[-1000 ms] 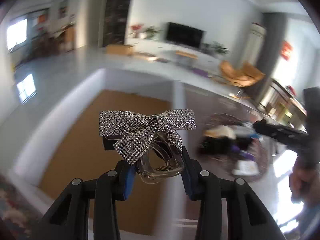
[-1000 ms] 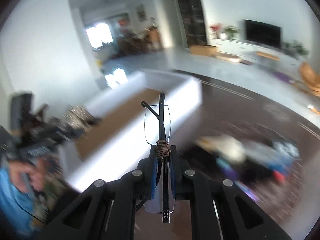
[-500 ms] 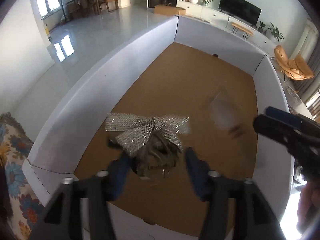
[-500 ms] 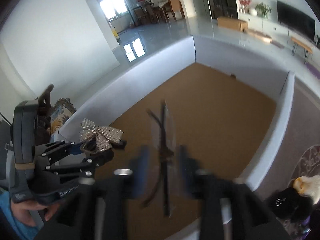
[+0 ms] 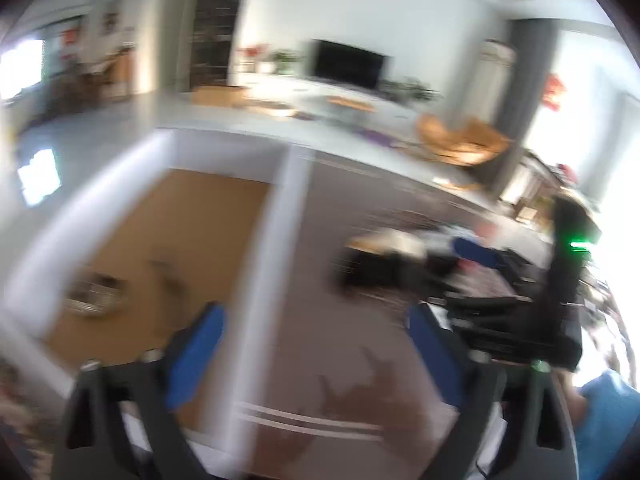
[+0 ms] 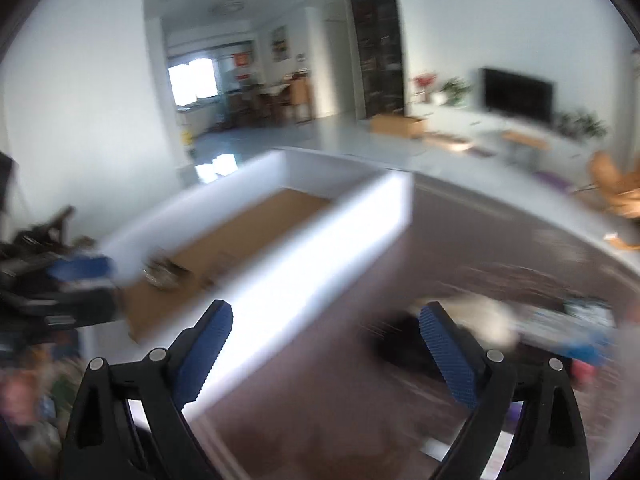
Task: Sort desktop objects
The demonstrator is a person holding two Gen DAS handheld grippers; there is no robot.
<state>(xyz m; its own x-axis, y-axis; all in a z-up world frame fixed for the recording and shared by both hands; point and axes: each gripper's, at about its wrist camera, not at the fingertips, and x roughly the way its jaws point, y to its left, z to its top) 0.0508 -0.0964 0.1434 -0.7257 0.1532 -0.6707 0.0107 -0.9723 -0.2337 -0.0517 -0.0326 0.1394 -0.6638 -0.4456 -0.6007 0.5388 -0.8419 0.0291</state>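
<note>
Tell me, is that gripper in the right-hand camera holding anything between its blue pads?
No. The right gripper has nothing between its blue pads, whose jaws are opening over the dark table beside the white box.

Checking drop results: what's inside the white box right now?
On the white box's brown floor: a sparkly bow hair clip near the left wall and a blurred thin item beside it, probably glasses. Near corner is hidden behind the left gripper.

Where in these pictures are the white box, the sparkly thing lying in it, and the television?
White box (image 6: pixel 320 276), right wrist view: its near side wall.
Sparkly hair clip (image 5: pixel 94 294), left wrist view: its blurred middle, on the box's brown floor.
Television (image 6: pixel 518 94), right wrist view: centre of the dark screen.
</note>
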